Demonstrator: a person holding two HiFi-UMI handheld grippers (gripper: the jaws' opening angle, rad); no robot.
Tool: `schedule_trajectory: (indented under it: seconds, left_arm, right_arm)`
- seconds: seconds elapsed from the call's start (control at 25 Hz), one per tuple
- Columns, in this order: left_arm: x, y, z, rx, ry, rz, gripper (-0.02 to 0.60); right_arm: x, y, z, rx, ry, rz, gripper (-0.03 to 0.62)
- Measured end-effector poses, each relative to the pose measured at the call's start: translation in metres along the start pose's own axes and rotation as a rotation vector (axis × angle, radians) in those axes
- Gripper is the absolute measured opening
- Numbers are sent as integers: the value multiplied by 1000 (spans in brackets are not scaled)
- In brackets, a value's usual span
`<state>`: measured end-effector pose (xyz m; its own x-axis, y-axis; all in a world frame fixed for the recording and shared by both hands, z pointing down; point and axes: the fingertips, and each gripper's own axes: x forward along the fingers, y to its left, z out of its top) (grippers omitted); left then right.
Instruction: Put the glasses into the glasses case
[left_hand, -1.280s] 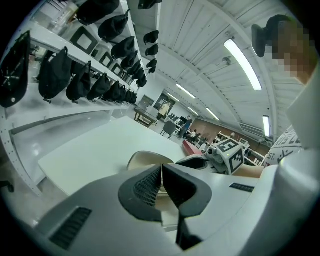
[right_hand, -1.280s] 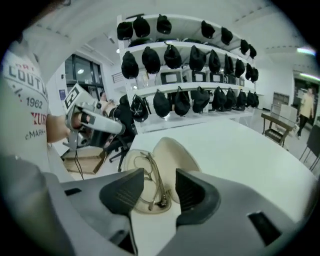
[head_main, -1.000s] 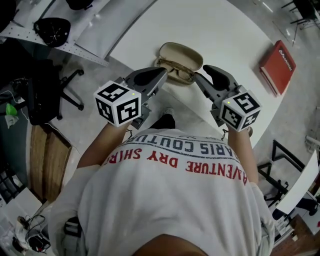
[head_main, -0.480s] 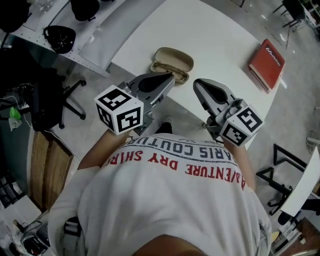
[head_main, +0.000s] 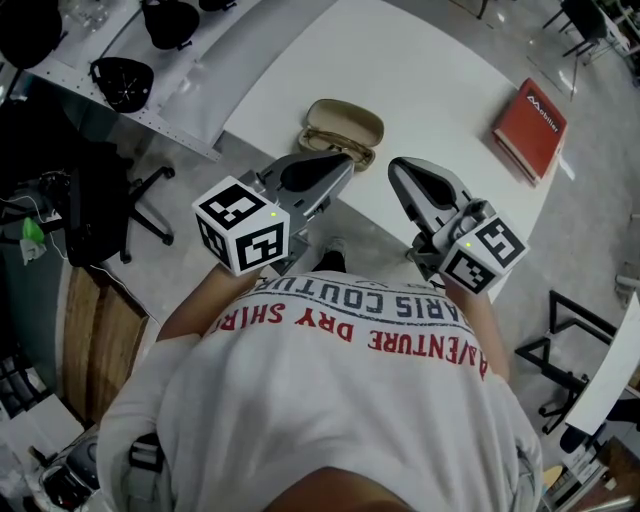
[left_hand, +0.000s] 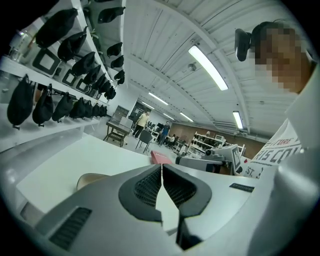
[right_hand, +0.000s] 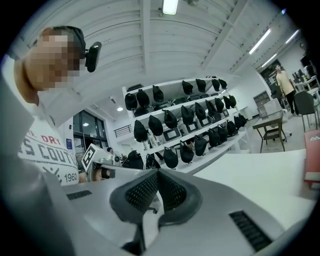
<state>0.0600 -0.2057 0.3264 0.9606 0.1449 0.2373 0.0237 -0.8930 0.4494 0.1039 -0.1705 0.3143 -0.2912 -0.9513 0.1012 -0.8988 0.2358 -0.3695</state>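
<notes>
Left gripper (head_main: 347, 166) partly hides glasses case (head_main: 348, 118).

Behind left gripper (left_hand: 161, 168), glasses case (left_hand: 91, 178) half hidden; red book (right_hand: 313, 155) — cropped.

This is a large open lab or workshop hall. A white ribbed ceiling (left_hand: 150, 45) runs far back, lit by long strip lights (left_hand: 207, 67). Along 1 wall, tiered white shelves (right_hand: 235, 137) carry rows of black bags (right_hand: 156, 125). A broad white worktop (head_main: 400, 60) stands on a bare grey floor (head_main: 590, 150), with a black office chair (head_main: 95, 205) beside it. Far down the hall there are more desks (left_hand: 117, 131), storage racks (left_hand: 202, 141) and people (left_hand: 144, 119) standing about.
</notes>
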Motion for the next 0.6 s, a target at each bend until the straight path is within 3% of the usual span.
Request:
schedule_trajectory:
  seconds: [0.6]
  left_arm:
    - [5,4,-9,-11,20,11,29]
  right_arm:
    - [-1,-8,-12,11,33,-16,23]
